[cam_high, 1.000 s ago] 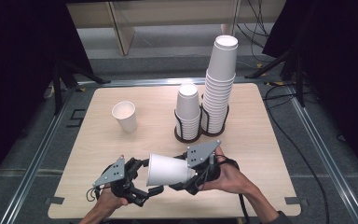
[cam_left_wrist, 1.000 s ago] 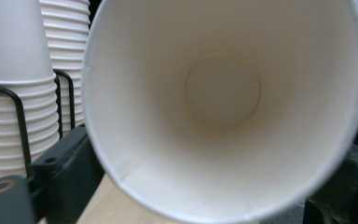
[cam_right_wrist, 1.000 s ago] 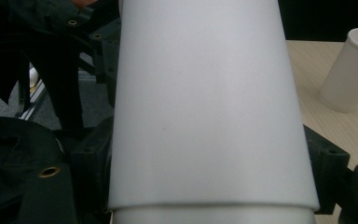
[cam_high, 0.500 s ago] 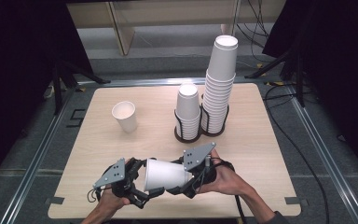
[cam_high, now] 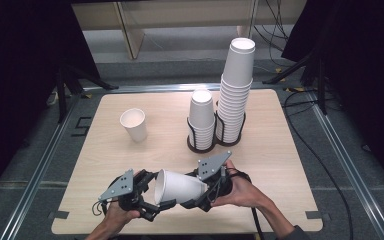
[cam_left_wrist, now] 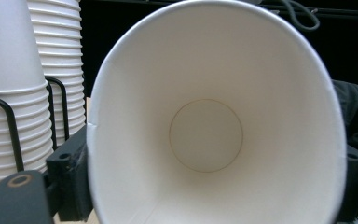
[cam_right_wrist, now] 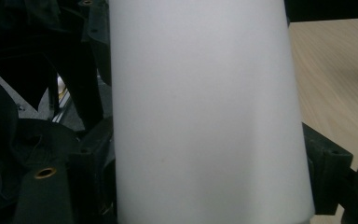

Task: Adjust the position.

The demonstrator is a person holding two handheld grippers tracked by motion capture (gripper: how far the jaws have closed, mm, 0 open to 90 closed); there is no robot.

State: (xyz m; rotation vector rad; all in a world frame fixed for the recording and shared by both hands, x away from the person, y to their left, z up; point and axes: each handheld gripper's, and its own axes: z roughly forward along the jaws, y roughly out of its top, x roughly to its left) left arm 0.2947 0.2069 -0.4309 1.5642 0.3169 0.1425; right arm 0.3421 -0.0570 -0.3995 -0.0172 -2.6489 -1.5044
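Note:
A white paper cup (cam_high: 180,187) lies on its side in the air over the table's front edge, mouth toward my left. My right gripper (cam_high: 198,191) is shut on its body; in the right gripper view its black jaws flank the cup wall (cam_right_wrist: 205,116). My left gripper (cam_high: 156,193) has just been closing, with the cup's rim between its jaws. In the left gripper view I look straight into the cup (cam_left_wrist: 205,135); the left jaw meets the rim, which shows a small crease there.
One paper cup (cam_high: 134,125) stands upright on the wooden table (cam_high: 290,165) at the left. Behind my hands a black wire holder (cam_high: 196,141) carries a short cup stack (cam_high: 201,117) and a tall one (cam_high: 236,95). Metal rails edge the table.
The right gripper has carried the cup slightly down and to the left, so its mouth sits deeper between the left gripper's jaws. The left hand has stayed in place.

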